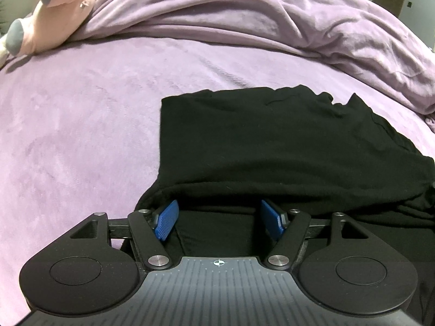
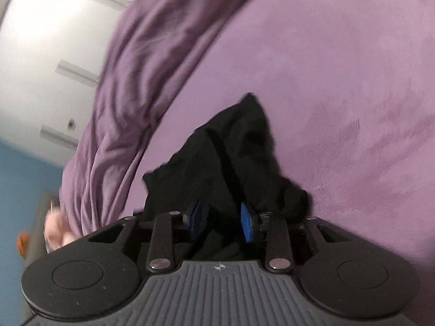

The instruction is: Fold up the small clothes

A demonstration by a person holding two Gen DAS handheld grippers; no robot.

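Note:
A black garment lies folded on the purple bed cover, its near edge doubled over. My left gripper is open at that near fold, and its blue pads stand wide apart with their tips tucked under the hanging edge of the cloth. In the tilted, blurred right wrist view a bunched corner of the black garment rises from between the fingers. My right gripper has its blue pads a little apart, with a ridge of the cloth between them; they do not clearly press on it.
A crumpled purple blanket is heaped along the far side of the bed cover. A pink plush toy with grey feet lies at the far left. A white wall or cupboard stands beyond the blanket.

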